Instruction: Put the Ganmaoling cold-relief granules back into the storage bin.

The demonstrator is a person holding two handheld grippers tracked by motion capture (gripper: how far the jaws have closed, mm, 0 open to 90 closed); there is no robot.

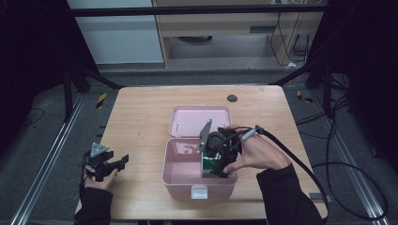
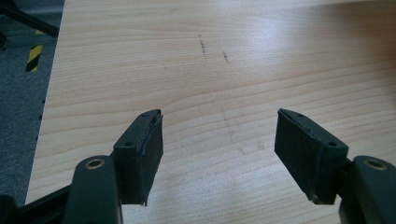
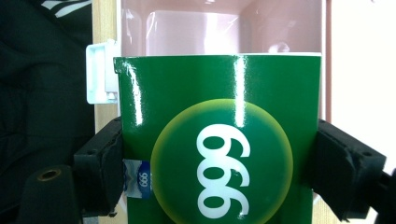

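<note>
Right gripper view, nearest first: one green box [image 3: 219, 140] clamped between the two black jaws of the right gripper [image 3: 219, 177], pads pressed to both its sides. Printed on its glossy face, a yellow-rimmed green disc with three white digits, "999" or "666" according to which way up, not to be told here. On its side edge, a small blue-and-white label with the same digits. Just beyond the green box, the inside of one pink case [image 3: 196, 32], with one white latch [image 3: 99, 74] on its wall.

High view, near to far from the pink case [image 1: 178, 180]: white latch [image 1: 199, 191] on the near wall; green box [image 1: 212, 165] inside the case at its right end, gripped from above by the right gripper [image 1: 220, 161]; lid [image 1: 199, 119] swung open behind the case. Well to the left of the case, the left gripper [image 1: 115, 164] low over the table [image 1: 141, 117].

Left gripper view: two jaws spread wide over bare wood [image 2: 210, 70], nothing between them. No writing legible elsewhere.
</note>
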